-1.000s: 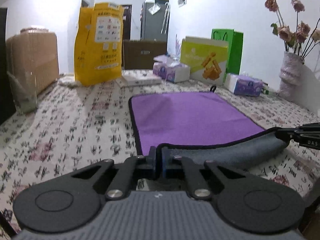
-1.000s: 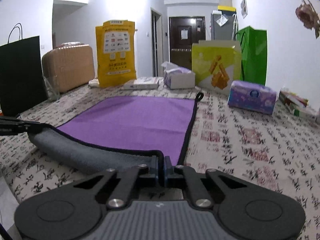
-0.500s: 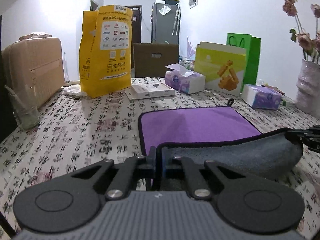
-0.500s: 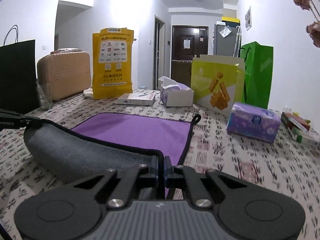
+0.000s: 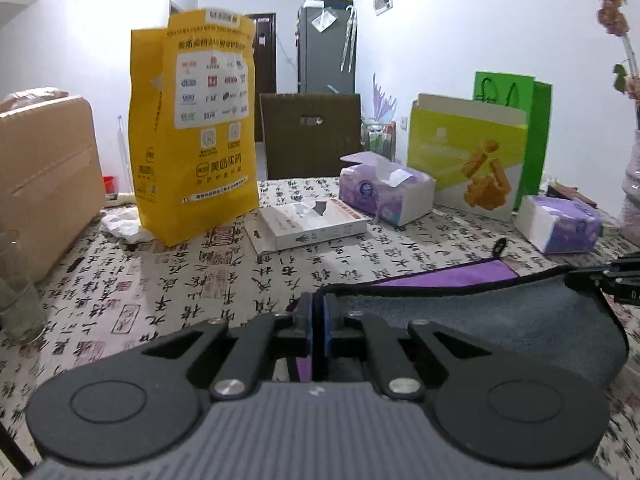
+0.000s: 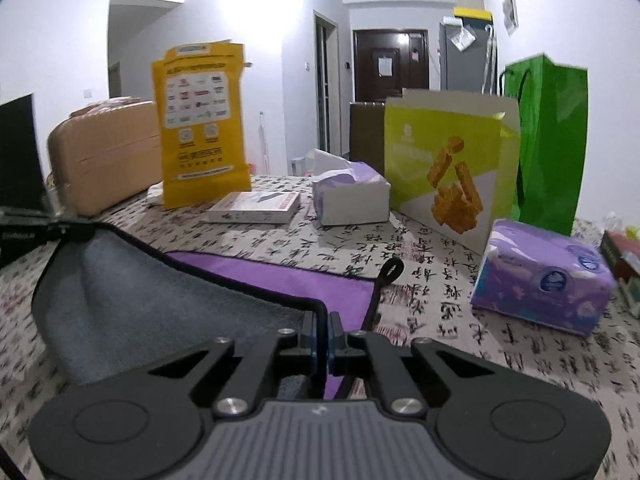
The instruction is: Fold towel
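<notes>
The towel (image 5: 480,320) is purple on one side and grey on the other, with a black hem. Its near edge is lifted and carried over the far part, so the grey underside (image 6: 160,304) faces me and a strip of purple (image 6: 280,272) lies flat beyond. My left gripper (image 5: 319,312) is shut on the towel's near left corner. My right gripper (image 6: 322,328) is shut on the near right corner. Each gripper shows at the edge of the other's view, the right gripper (image 5: 612,280) and the left gripper (image 6: 36,228). The towel's black hanging loop (image 6: 390,270) lies at the far right corner.
On the patterned tablecloth (image 5: 200,280) beyond the towel stand a yellow paper bag (image 5: 196,136), a flat white box (image 5: 308,228), two purple tissue packs (image 5: 384,192) (image 6: 540,280), a lime gift bag (image 6: 444,172) and a green bag (image 6: 548,144). A glass (image 5: 16,292) stands at the left.
Both grippers have carried the towel's near edge up and forward over the far part. Much less purple shows now and the far objects look closer.
</notes>
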